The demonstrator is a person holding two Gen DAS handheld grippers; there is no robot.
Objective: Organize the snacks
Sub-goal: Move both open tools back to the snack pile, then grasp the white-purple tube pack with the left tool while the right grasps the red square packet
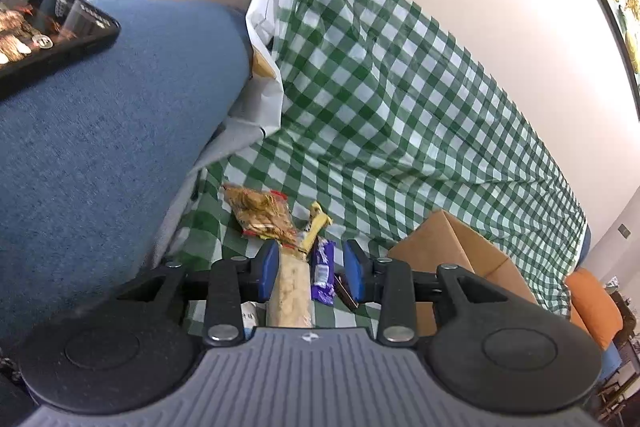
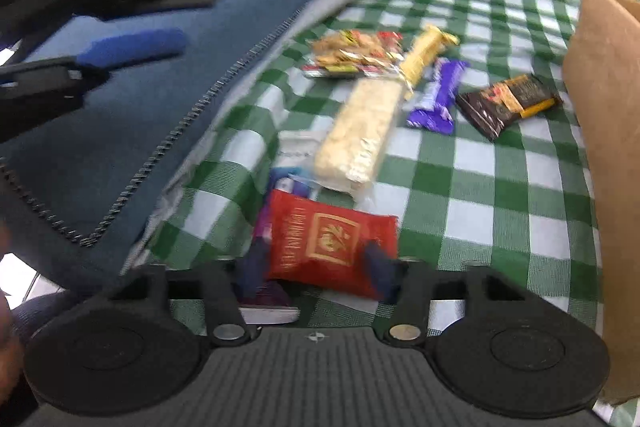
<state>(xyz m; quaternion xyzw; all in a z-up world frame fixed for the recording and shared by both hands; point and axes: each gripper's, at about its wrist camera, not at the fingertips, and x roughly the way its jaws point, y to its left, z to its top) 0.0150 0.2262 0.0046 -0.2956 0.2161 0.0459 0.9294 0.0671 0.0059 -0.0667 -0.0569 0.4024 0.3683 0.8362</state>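
Several snacks lie on a green checked cloth (image 2: 480,187). In the right wrist view my right gripper (image 2: 320,267) has its fingers on both sides of a red packet (image 2: 328,239); the view is blurred and I cannot tell if it grips. Beyond it lie a pale rice bar (image 2: 360,131), a yellow bar (image 2: 424,55), a purple bar (image 2: 436,95), a dark packet (image 2: 504,103) and a peanut bag (image 2: 352,53). My left gripper (image 1: 312,269) is open above the rice bar (image 1: 290,287) and purple bar (image 1: 323,271); it also shows at the upper left of the right wrist view (image 2: 132,19).
A cardboard box (image 2: 604,147) stands open at the right; it also shows in the left wrist view (image 1: 456,247). A blue sofa armrest (image 1: 100,147) rises at the left. A phone (image 1: 44,31) is at the left wrist view's upper left. An orange cushion (image 1: 592,303) lies far right.
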